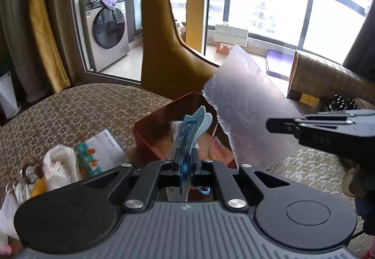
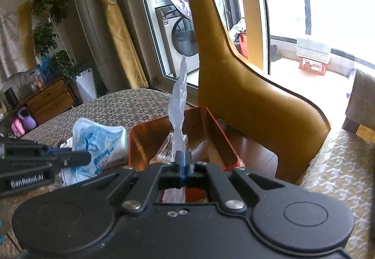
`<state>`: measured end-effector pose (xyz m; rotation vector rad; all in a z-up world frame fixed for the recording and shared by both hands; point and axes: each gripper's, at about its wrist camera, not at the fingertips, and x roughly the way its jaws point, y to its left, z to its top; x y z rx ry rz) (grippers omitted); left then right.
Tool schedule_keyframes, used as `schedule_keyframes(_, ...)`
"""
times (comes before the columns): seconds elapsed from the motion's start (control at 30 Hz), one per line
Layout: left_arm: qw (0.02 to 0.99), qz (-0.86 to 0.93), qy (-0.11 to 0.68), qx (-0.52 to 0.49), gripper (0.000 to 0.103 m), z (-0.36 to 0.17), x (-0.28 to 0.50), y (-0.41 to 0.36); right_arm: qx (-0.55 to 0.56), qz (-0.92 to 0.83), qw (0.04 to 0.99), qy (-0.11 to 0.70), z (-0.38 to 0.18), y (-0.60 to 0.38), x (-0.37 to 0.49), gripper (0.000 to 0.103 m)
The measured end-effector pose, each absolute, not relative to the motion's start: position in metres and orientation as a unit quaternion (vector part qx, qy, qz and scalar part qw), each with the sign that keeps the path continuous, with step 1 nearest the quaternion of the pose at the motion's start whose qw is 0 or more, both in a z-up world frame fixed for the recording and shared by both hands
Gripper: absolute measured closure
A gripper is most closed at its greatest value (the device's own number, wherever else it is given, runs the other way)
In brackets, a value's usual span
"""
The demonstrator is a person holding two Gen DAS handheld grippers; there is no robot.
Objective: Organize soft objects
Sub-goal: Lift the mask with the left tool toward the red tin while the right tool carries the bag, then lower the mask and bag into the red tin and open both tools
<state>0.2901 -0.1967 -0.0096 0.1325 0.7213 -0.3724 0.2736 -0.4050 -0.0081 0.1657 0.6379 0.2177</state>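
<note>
My left gripper (image 1: 185,160) is shut on a blue-and-white soft packet (image 1: 194,125), seen edge-on and held just above the open orange box (image 1: 161,123). From the right, my right gripper (image 1: 269,126) is shut on a clear plastic bag (image 1: 246,104) that stands up over the box's right side. In the right wrist view the right gripper (image 2: 184,160) pinches that plastic bag (image 2: 179,99), which rises as a thin crinkled strip above the orange box (image 2: 150,139). The left gripper (image 2: 86,157) comes in from the left, holding the blue-printed packet (image 2: 100,141) beside the box.
The box rests on a patterned ottoman (image 1: 82,108). A tissue pack (image 1: 100,151) and a white cloth bag (image 1: 61,165) lie left of it. A mustard chair back (image 1: 164,47) rises behind. A houndstooth cushion (image 2: 339,165) is at the right, a washing machine (image 1: 107,29) beyond the glass.
</note>
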Motion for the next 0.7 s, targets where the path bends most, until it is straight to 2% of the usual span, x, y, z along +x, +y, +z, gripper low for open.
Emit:
schedule_keyframes(0.3, 0.914, -0.176, 0.356, 0.079, 0.098, -0.017, 0.335, -0.223, 0.110, 0.103, 0.935, 0.320, -0.021, -0.415, 0.311, 0.103)
schedule_keyframes(0.7, 0.900, -0.146, 0.402, 0.090, 0.098, -0.061, 0.394, -0.239, 0.151, 0.106, 0.913, 0.363, -0.062, -0.418, 0.344, 0.103)
